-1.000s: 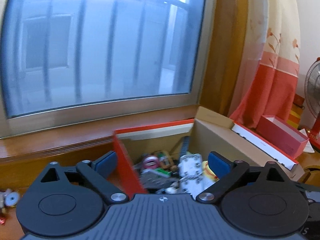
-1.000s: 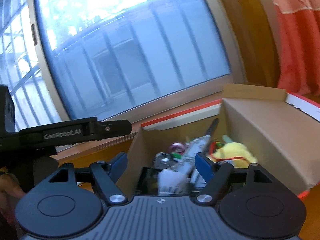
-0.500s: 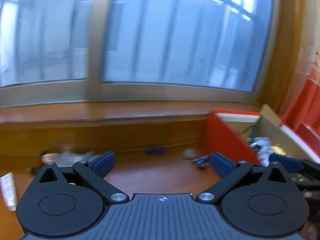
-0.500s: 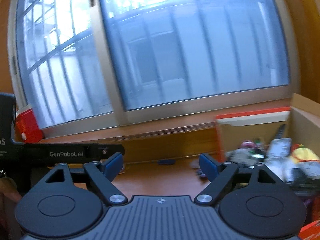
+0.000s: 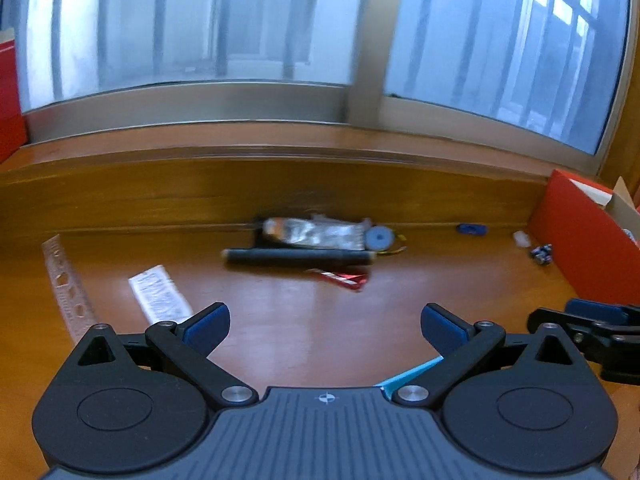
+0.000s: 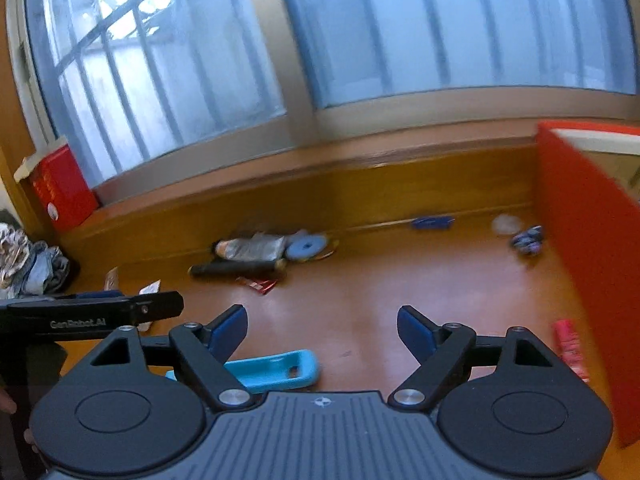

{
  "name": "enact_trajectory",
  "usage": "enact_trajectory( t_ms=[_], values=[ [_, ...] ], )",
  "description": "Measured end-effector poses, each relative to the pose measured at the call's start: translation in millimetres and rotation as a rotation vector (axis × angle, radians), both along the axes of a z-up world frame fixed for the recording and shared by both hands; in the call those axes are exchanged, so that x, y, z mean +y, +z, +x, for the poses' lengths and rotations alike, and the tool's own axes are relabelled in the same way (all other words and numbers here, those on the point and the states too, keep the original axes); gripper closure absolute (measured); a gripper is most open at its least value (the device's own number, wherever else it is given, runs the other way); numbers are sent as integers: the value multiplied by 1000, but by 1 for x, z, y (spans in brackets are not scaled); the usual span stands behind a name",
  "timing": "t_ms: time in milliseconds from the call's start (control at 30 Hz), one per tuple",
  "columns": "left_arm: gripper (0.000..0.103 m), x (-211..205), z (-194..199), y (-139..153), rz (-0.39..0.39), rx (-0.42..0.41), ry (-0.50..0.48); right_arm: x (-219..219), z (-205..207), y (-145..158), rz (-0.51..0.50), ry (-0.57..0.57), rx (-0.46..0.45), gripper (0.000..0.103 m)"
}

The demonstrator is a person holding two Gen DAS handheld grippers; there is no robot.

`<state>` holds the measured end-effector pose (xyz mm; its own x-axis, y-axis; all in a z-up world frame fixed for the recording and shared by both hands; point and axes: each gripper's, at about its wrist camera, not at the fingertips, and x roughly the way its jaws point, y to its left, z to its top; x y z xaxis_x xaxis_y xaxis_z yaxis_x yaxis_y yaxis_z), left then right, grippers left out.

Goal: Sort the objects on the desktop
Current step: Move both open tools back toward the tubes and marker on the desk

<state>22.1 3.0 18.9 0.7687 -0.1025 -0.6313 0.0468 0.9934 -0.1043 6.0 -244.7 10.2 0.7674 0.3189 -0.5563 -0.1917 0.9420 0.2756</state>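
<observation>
Both grippers hover open and empty over the wooden desk. My left gripper (image 5: 325,322) faces a black tube (image 5: 299,257), a silver packet (image 5: 316,233), a blue disc (image 5: 379,237) and a red wrapper (image 5: 340,278) by the back ledge. My right gripper (image 6: 322,330) sees the same cluster, with the black tube (image 6: 236,267) at its front. A light blue case (image 6: 276,370) lies just under its left finger. The red-sided cardboard box (image 6: 588,240) stands at the right; it also shows in the left wrist view (image 5: 580,244).
A clear ruler (image 5: 66,284) and a white packet (image 5: 160,294) lie at the left. A small blue piece (image 5: 472,229), a small clear piece (image 5: 521,237) and a dark toy (image 5: 541,253) sit near the box. A pink item (image 6: 570,346) lies beside the box. A red carton (image 6: 60,188) stands on the sill.
Both grippers have swung left from above the box of items to over the desk. The box now lies at the right edge of both views.
</observation>
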Motion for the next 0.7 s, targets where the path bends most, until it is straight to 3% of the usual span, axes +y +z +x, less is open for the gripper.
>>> enact_trajectory(
  t_ms=[200, 300, 700],
  values=[
    [0, 21, 7, -6, -32, -14, -1, 46, 38, 6, -72, 152, -37, 28],
    [0, 27, 13, -13, -34, -9, -3, 68, 78, 8, -109, 237, -30, 34],
    [0, 49, 51, -30, 3, 16, 21, 139, 196, -33, -246, 428, -12, 39]
  ],
)
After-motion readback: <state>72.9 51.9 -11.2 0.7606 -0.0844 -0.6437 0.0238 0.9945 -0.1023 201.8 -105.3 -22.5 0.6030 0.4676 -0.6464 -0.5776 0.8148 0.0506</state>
